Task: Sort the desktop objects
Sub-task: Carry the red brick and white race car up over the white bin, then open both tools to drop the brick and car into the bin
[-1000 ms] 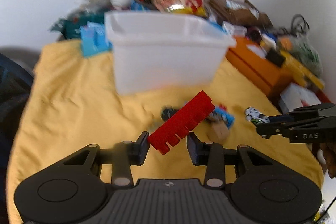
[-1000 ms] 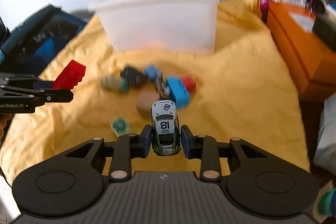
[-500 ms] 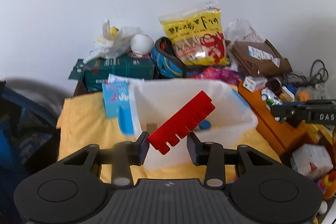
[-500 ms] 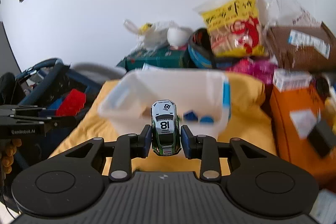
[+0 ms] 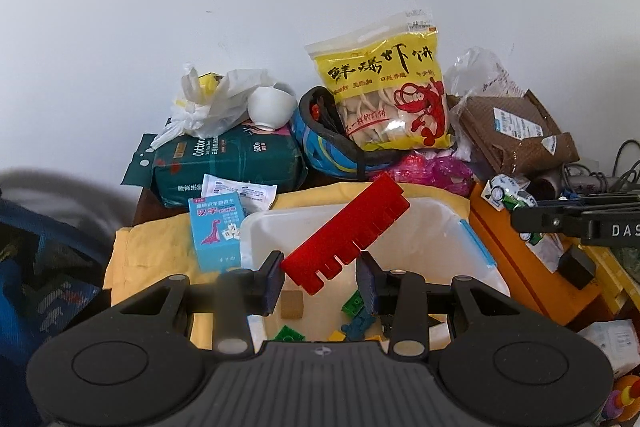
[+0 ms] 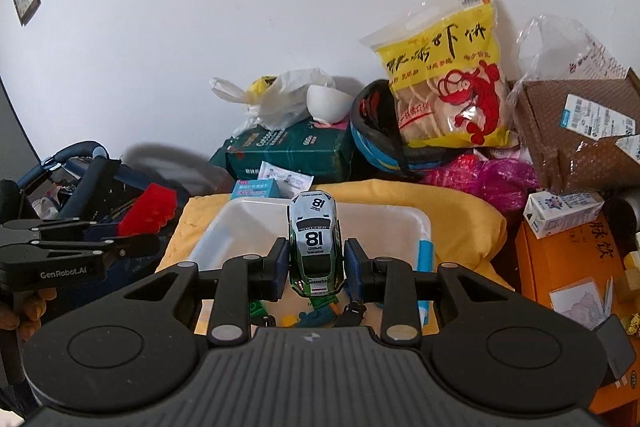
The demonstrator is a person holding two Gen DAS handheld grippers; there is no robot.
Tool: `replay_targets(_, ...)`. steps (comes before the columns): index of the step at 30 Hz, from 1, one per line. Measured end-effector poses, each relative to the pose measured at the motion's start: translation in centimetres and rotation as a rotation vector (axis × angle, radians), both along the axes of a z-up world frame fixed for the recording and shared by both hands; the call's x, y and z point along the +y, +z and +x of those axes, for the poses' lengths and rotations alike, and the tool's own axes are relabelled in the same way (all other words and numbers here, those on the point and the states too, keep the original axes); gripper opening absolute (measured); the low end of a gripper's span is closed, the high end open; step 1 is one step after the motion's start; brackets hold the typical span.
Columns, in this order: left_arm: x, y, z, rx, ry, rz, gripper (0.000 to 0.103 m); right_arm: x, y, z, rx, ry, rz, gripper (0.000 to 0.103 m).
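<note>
My left gripper (image 5: 320, 277) is shut on a red toothed plastic piece (image 5: 346, 231), held slanted above the white plastic bin (image 5: 460, 223). My right gripper (image 6: 316, 269) is shut on a white and green toy car (image 6: 315, 243) marked 18, also above the bin (image 6: 240, 223). Small toys lie in the bin's bottom: green bricks (image 5: 352, 305), a wooden block (image 5: 292, 303), a teal figure (image 5: 358, 325). The left wrist view shows the right gripper (image 5: 532, 217) at the right with the car (image 5: 508, 193); the right wrist view shows the left gripper (image 6: 132, 239) at the left with the red piece (image 6: 150, 213).
The bin stands on a yellow cloth (image 5: 160, 247). Behind it are a blue card box (image 5: 216, 231), a green tissue pack (image 5: 228, 163), a white bowl (image 5: 270, 107), a blue helmet (image 5: 336, 147), a yellow snack bag (image 5: 384, 99) and a brown parcel (image 5: 516, 131). An orange box (image 6: 568, 259) sits to the right.
Both grippers rose from low over the cloth and its loose toys and came forward over the bin's open top, each still gripping its object. The bin's inside now shows.
</note>
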State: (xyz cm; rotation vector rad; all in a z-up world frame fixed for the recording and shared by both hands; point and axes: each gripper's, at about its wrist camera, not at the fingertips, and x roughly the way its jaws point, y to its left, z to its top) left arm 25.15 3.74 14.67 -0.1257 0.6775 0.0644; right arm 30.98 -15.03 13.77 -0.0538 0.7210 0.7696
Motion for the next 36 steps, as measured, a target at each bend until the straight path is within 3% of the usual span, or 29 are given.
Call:
replay_targets(28, -1.4, -2.2, 6.0, 0.141, -0.013, 0.029, 0.045, 2.6, -2.0, 4.4, 0.09, 0.018, -0.104, 0.034)
replay_targets(30, -1.6, -2.4, 6.1, 0.147, 0.009, 0.057, 0.057, 2.7, -2.3, 4.6, 0.092, 0.013, -0.112, 0.036)
replay_targets(32, -1.4, -2.4, 5.9, 0.137, 0.028, 0.062, 0.062, 2.7, -2.5, 4.7, 0.08, -0.003, -0.119, 0.057)
replay_targets(36, -0.9, -2.7, 5.0, 0.128, 0.027, 0.036, 0.062, 2.3, -2.8, 4.3, 0.058, 0.008, -0.12, 0.057)
